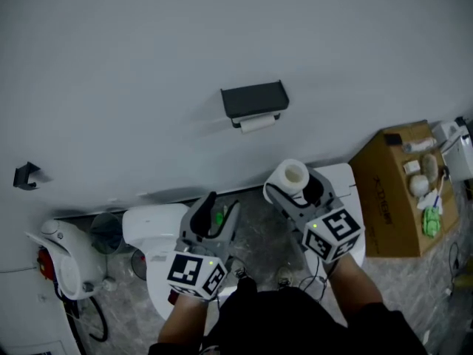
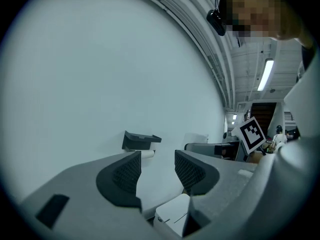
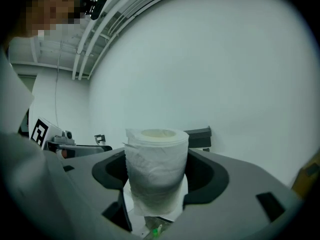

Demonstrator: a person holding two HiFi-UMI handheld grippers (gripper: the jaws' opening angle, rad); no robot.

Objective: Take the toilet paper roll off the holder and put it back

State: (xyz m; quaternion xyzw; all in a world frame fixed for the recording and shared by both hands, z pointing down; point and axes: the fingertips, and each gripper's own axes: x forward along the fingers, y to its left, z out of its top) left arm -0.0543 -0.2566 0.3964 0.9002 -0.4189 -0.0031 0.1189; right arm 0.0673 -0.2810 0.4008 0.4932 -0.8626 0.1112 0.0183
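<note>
While clutter (image 1: 423,186) tops box (image 1: 384,220), right tongs (image 3: 160,175) clasp roll (image 3: 156,156).

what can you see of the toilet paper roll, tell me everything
The toilet paper roll is white, with soft, crinkled outer wraps and a pale tube core whose open end faces up. It stands upright between the jaws of the right gripper, whose dark pads press on its two sides. A loose sheet end hangs below it. It is off the dark wall holder, held out in front of the wall and touching nothing else.
</note>
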